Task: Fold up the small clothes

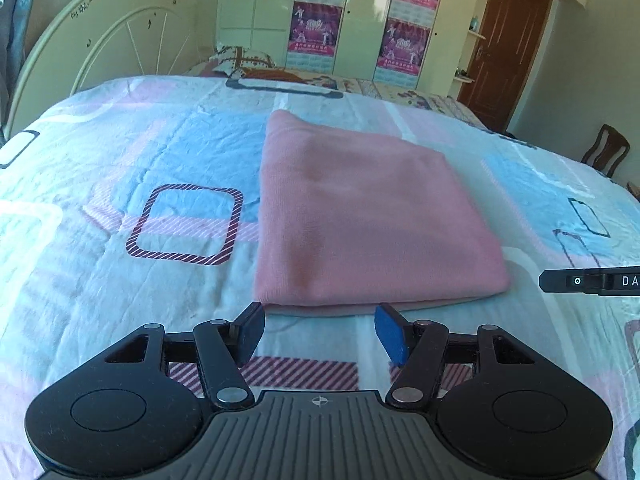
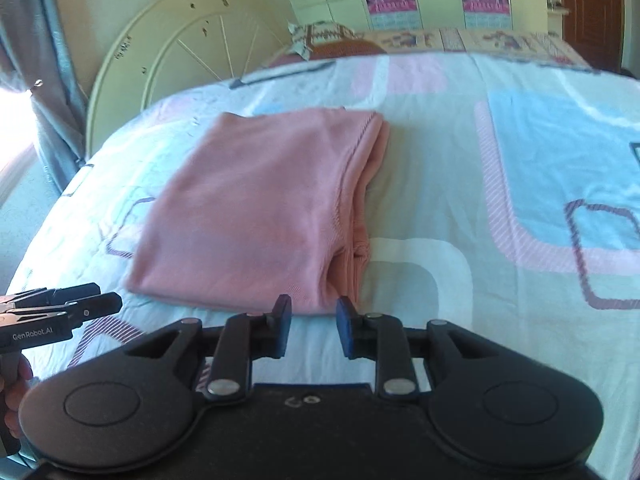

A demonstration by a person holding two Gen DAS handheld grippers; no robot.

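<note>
Left wrist view: we hold our left gripper (image 1: 320, 334) low at bottom centre, fingers spread and gripping nothing, just short of the pink garment (image 1: 368, 216), folded flat mid-frame on the bedspread (image 1: 120, 152). Our right gripper (image 2: 313, 328) likewise gapes beside its near edge.

A patterned bedspread (image 1: 120, 168) in pale blue, pink and white, printed with striped rounded squares, is spread over the bed. A cream arched headboard (image 1: 116, 36) is seen beyond it, with a floral pillow (image 1: 244, 58) beside it. Pink posters (image 1: 316, 28) are fixed to the cream wardrobe doors (image 1: 360, 20). A brown wooden door (image 1: 512, 44) and a wooden chair (image 1: 606, 150) are seen at the right. A grey curtain (image 2: 48, 100) hangs at the left.
</note>
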